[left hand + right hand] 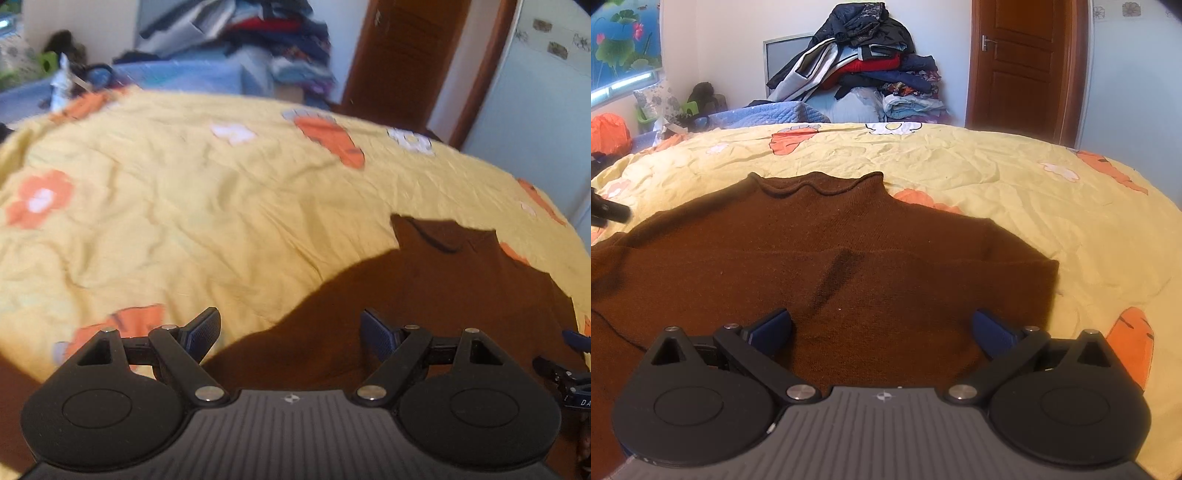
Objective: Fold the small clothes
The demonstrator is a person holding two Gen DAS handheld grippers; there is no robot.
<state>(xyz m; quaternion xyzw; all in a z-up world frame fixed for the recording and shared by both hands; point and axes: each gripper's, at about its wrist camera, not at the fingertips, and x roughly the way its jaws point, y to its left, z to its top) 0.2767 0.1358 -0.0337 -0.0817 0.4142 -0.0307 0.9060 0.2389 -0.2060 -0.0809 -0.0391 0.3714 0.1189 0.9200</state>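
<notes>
A brown knit sweater (827,258) lies flat on the yellow bedspread (997,192), collar toward the far side. My right gripper (882,332) is open and empty, low over the sweater's middle. My left gripper (291,332) is open and empty over the sweater's left part (424,295), near its edge. The right gripper's tip (565,369) shows at the right edge of the left wrist view. The left gripper's tip (609,212) shows at the left edge of the right wrist view.
The bedspread (184,203) has orange carrot and flower prints. A pile of clothes (871,66) is stacked behind the bed. A brown door (1023,62) stands at the back right. An orange bag (609,133) sits at the far left.
</notes>
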